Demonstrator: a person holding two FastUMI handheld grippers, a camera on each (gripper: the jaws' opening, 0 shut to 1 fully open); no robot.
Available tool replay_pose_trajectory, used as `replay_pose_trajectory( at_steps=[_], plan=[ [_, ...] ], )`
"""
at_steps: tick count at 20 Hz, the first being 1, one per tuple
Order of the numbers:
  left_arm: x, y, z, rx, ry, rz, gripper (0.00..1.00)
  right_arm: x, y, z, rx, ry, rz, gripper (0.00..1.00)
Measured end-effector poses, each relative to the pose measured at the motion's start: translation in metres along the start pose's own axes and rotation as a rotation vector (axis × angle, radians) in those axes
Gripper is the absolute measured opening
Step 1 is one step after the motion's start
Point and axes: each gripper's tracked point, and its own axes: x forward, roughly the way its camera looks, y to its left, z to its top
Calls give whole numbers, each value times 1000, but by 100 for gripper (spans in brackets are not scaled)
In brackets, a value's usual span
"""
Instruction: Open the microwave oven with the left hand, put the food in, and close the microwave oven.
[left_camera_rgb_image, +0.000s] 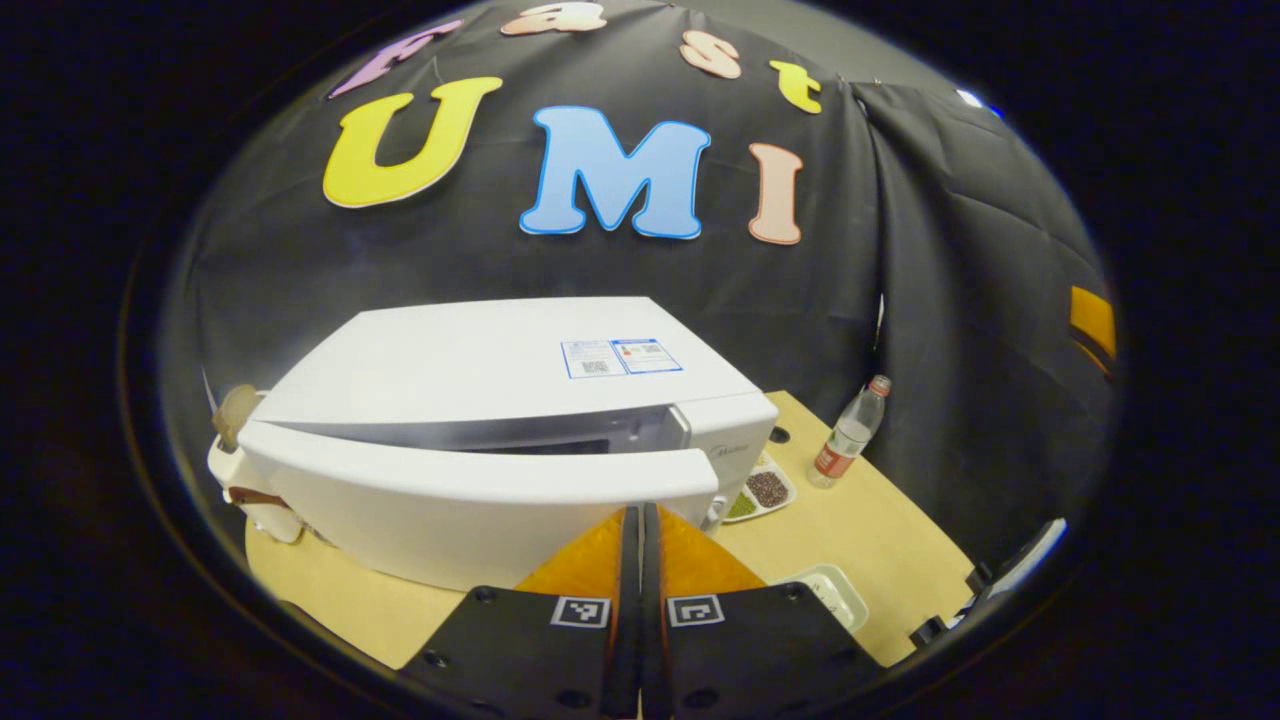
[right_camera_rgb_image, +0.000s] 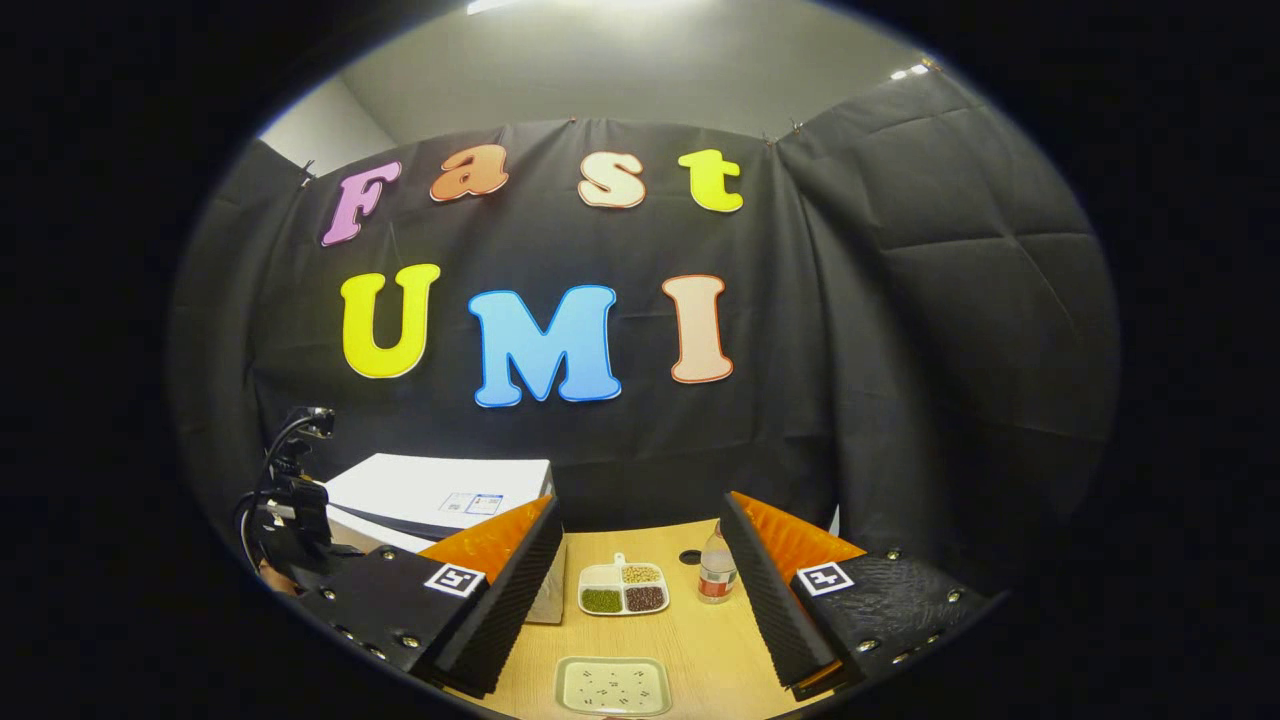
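Currently, left gripper view: the left claw has its two fingers pressed together, clenched on nothing that I can see, tips just in front of the microwave oven. The microwave door stands ajar, a dark gap showing along its top edge; whether the fingertips touch the door I cannot tell. The microwave sits on the tabletop. To its right lie a divided dish of food, partly hidden behind the microwave corner, a water bottle and a shallow tray.

Right gripper view: the right claw is released, fingers wide apart, holding nothing, hovering above the tabletop. Between its fingers, farther off, lies the divided dish of food; the water bottle is just beside it, the shallow tray nearer. The microwave oven shows at left.

Judgement: the opening step is in hand, the door only partly open. Next move calls for swinging the door fully clear, then the right claw closing on the dish rim.
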Motion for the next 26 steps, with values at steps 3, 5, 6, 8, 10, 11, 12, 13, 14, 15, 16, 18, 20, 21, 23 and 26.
replay_pose_trajectory(
  at_steps=[3, 5, 6, 8, 10, 11, 12, 13, 14, 15, 16, 18, 20, 21, 23, 26],
  plan=[
    [8, -1, 4, -49, -10, -1, 7, 1, -4, 2, -5, -5, 0, 98],
    [12, 1, 7, -52, -14, 5, 7, 3, -5, 3, -14, -8, 4, 98],
    [13, 3, 10, -47, -17, 10, 7, 3, -5, 2, -17, -8, 7, 98],
    [15, 4, 13, -47, -20, 15, 7, 5, -6, 1, -17, -2, 8, 98],
    [19, 5, 13, -47, -18, 18, 7, 6, -6, 1, -13, 3, 7, 98],
    [22, 5, 13, -46, -15, 19, 5, 7, -5, -1, -14, 6, 9, 98],
    [24, 5, 12, -47, -11, 19, 7, 7, -4, 0, -18, 6, 11, 98],
    [25, 4, 12, -55, -12, 16, 5, 8, -4, 1, -23, 3, 12, 98],
    [25, 1, 13, -64, -14, 7, 7, 9, -4, 2, -27, -1, 9, 98],
    [27, 0, 11, -61, -15, 4, 7, 8, -5, 4, -23, -7, 7, 98],
    [28, 0, 10, -51, -13, 4, 7, 10, -4, 5, -18, -10, 5, 98],
    [28, 0, 9, -42, -19, 7, 7, 11, -3, 5, -19, -11, 4, 98],
    [30, 2, 10, -53, -26, 6, 7, 11, -2, 5, -23, -10, 4, 98],
    [29, 2, 8, -63, -27, 4, 7, 11, -1, 5, -26, -9, 4, 98],
    [30, 4, 6, -89, -21, 4, 7, 11, 0, 4, -29, -7, 5, 98],
    [33, 5, 8, -88, -31, 13, 7, 9, -2, 3, -30, -6, 3, 98]
  ],
)
